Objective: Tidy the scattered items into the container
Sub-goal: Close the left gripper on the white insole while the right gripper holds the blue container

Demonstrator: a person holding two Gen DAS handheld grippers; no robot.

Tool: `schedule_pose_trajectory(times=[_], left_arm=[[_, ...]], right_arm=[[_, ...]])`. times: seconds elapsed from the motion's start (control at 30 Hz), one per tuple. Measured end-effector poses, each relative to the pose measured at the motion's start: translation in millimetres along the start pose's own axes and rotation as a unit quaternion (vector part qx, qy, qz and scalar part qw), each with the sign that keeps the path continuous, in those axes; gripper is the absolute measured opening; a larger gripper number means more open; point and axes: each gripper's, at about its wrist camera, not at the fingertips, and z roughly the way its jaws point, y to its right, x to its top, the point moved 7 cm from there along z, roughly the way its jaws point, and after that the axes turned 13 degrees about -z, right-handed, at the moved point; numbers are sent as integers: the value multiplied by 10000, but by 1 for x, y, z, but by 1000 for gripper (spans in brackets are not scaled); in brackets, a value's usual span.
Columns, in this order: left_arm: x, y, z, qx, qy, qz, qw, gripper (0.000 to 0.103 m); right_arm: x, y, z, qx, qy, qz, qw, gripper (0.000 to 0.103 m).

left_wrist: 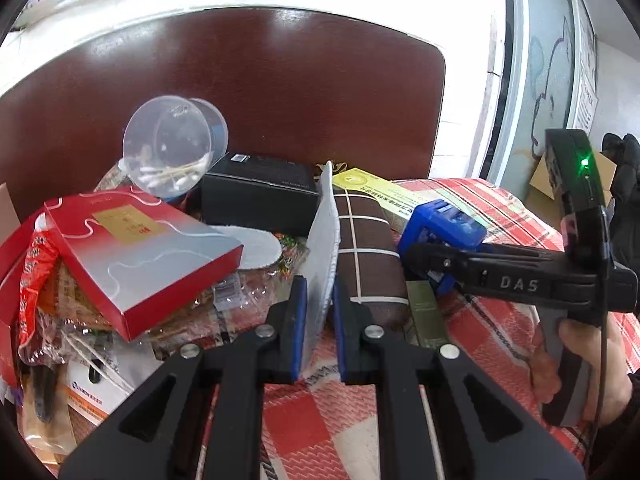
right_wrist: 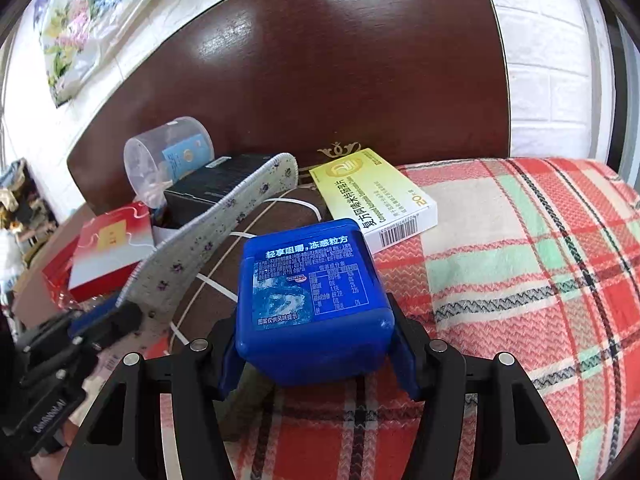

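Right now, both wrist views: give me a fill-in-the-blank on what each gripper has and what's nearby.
1. The left gripper is shut on the ____, held on edge.
2. The right gripper is shut on a plastic box coloured ____.
3. The clear tub lying on its side holds cotton ____.
4. The yellow carton lies on the ____ blanket.

Missing: insole; blue; swabs; plaid

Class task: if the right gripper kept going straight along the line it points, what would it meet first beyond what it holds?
Probably the yellow-white medicine box lying just past the blue container held in the right gripper; depth is uncertain.
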Motion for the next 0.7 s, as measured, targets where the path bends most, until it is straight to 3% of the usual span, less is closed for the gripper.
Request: schedule_pose_trajectory(times=[0.43,0.7], left_arm=[[-5,4,3,357,-74,293,9989,8],[8,15,-21,408,152,373,9984,4]], right_arm=[[-5,2,-2,191,-5,181,9997,62],[-5,2,-13,194,158,322,9992,62]])
